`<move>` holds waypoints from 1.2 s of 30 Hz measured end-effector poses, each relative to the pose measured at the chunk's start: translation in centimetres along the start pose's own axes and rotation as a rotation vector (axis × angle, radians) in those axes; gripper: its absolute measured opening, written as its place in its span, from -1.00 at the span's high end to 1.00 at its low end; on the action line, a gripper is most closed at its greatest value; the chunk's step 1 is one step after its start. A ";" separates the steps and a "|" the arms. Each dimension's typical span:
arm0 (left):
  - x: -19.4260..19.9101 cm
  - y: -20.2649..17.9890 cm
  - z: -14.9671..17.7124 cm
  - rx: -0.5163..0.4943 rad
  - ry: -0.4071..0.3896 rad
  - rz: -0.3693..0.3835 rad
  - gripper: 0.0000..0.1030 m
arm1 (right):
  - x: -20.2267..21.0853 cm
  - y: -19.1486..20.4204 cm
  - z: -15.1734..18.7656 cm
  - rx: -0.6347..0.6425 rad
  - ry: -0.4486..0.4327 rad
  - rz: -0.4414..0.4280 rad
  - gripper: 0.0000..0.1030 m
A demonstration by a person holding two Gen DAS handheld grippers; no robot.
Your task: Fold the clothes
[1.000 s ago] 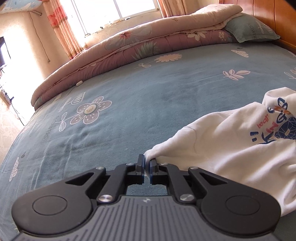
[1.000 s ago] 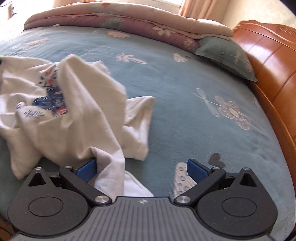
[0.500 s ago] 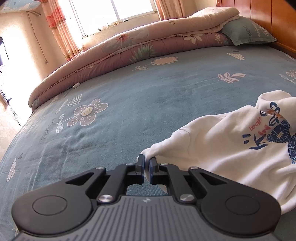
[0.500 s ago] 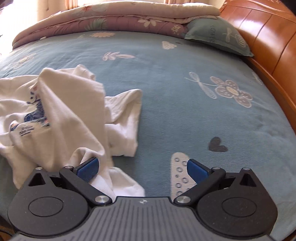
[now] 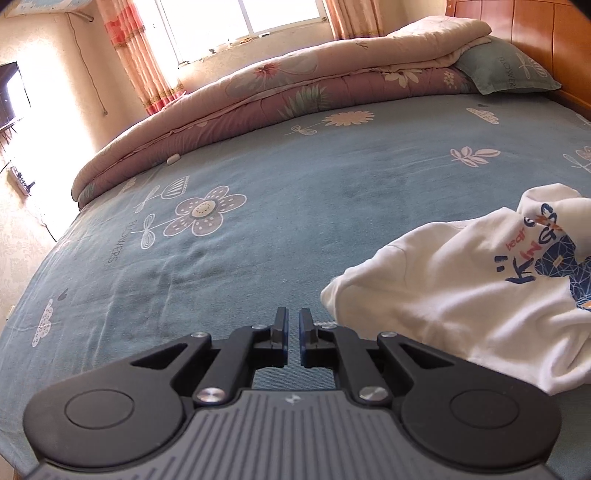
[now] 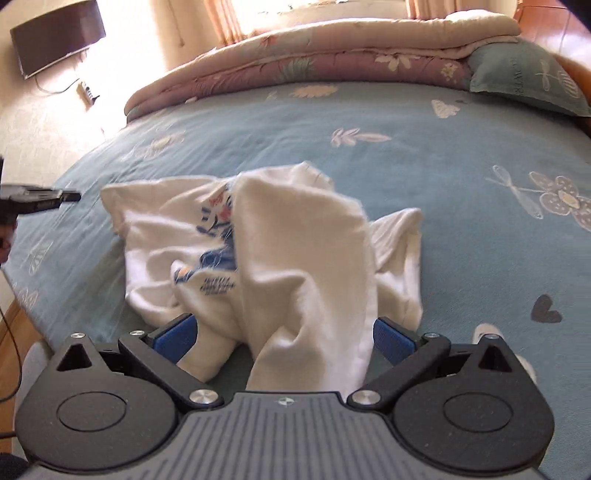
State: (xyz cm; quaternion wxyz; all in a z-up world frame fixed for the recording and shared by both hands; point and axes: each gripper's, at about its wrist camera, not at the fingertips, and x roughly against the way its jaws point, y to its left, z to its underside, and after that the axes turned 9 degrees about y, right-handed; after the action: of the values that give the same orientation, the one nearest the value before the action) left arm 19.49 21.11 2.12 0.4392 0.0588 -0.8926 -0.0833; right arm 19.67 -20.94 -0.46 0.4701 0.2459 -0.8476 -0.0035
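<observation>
A white T-shirt with a blue and orange print (image 6: 258,251) lies crumpled on the blue flowered bed sheet (image 6: 443,184). My right gripper (image 6: 284,332) stands wide open, and a raised fold of the shirt hangs between its blue pads (image 6: 173,334) without either pad pressing it. In the left wrist view the shirt (image 5: 461,295) lies to the right, its sleeve end just clear of my left gripper (image 5: 293,317). That gripper is shut with only a thin slit and nothing in it. It also shows at the left edge of the right wrist view as a dark left gripper (image 6: 40,197).
A folded pink quilt (image 5: 295,85) and a green pillow (image 5: 506,70) lie along the far side of the bed. A wooden headboard (image 5: 554,44) runs on the right. A dark screen (image 6: 55,33) hangs on the wall beyond the bed's left edge.
The left gripper held the sleeve end before; now the sleeve lies free to its right. The right view has swung left, so the shirt's fold now sits centred between its jaws.
</observation>
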 end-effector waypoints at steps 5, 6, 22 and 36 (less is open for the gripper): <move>0.1 -2.9 -1.5 0.022 -0.020 0.237 0.75 | -2.2 -3.1 -2.9 -0.093 -0.029 -0.106 -1.00; 0.1 -3.8 -1.8 0.003 -0.025 0.255 0.71 | -3.5 -3.2 -3.2 -0.108 -0.006 -0.142 -1.00; 1.4 -20.5 -6.9 -0.280 -0.125 0.665 0.40 | -7.1 5.5 3.4 0.090 0.167 -0.252 -1.00; -5.9 -16.4 -1.6 -0.158 0.166 0.629 0.31 | -1.0 -1.4 1.9 0.061 0.017 0.034 -1.00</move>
State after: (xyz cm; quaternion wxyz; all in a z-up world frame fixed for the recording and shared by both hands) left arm 24.86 5.89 -4.74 0.5179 -0.2473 -0.8188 -0.0075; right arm 19.18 -22.20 -2.68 0.4697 0.2458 -0.8473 0.0325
